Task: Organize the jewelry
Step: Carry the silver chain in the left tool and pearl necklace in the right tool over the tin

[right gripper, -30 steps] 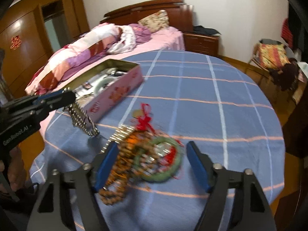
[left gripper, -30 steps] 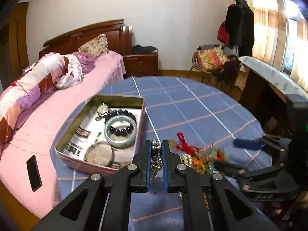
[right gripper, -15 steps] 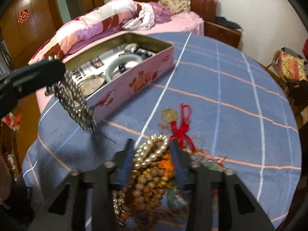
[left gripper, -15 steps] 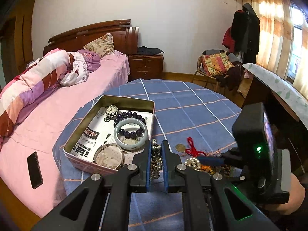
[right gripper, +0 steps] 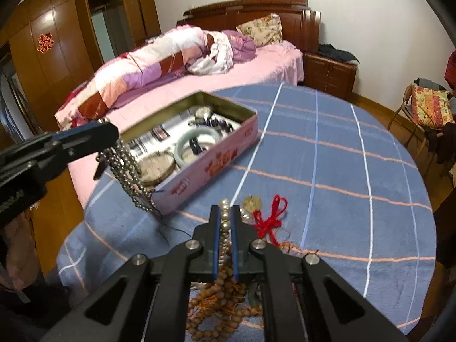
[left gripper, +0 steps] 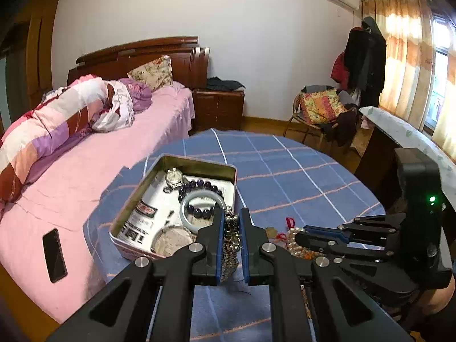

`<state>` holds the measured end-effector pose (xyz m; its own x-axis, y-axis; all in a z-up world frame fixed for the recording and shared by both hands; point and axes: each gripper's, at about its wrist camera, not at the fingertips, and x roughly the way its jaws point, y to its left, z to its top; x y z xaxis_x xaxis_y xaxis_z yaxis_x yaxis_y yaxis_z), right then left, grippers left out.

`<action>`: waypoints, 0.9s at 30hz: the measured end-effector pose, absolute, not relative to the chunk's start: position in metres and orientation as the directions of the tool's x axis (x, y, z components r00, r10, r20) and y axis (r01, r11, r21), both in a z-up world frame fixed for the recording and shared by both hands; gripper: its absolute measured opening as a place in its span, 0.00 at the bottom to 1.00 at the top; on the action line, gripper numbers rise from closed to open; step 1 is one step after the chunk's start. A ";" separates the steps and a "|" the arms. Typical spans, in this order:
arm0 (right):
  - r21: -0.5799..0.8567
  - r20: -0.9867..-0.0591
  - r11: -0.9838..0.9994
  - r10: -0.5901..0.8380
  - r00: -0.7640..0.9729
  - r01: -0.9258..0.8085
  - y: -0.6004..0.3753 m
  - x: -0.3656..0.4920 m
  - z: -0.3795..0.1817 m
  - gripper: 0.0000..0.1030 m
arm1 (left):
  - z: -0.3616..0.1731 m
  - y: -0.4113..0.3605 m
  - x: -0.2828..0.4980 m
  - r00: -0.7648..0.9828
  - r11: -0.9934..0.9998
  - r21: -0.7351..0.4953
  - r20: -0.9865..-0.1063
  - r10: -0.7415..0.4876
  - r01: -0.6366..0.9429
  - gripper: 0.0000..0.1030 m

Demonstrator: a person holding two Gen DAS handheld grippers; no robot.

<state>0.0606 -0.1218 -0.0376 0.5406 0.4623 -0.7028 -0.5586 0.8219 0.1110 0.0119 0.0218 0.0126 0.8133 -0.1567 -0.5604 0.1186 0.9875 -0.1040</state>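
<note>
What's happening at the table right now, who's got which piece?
A person is sorting jewelry into the pink tin on the blue checked table. The left claw is shut on a silver bead chain dangling by the tin's near corner. The right claw has just been closing and now pinches a pearl strand from the tangled pile. The tin already holds a jade bangle, dark beads and a watch.

Wooden bead strand partly behind claw
</note>
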 end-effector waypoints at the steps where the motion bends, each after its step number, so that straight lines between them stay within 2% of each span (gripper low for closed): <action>1: 0.108 -0.693 0.820 0.467 0.549 -0.562 -0.121 0.059 -0.033 0.09 | 0.017 0.025 0.011 0.818 0.987 -0.107 -0.553 -0.157 0.117 0.09; 6: 0.101 -0.636 0.813 0.496 0.591 -0.574 -0.121 0.058 -0.004 0.09 | 0.036 0.045 0.015 0.837 0.990 -0.110 -0.529 -0.137 0.093 0.09; 16: 0.076 -0.583 0.796 0.524 0.621 -0.600 -0.104 0.071 0.029 0.09 | 0.061 0.077 0.025 0.876 0.997 -0.068 -0.478 -0.063 0.035 0.09; 27: 0.037 -0.545 0.763 0.557 0.627 -0.646 -0.069 0.075 0.050 0.09 | 0.055 0.092 0.045 0.871 0.998 -0.063 -0.489 -0.035 0.005 0.09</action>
<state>0.0748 -0.0689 0.0500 0.6268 0.5573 -0.5445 -0.6458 0.7626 0.0370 0.0446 0.0918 0.0548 0.8715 -0.0354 -0.4891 0.0050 0.9980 -0.0634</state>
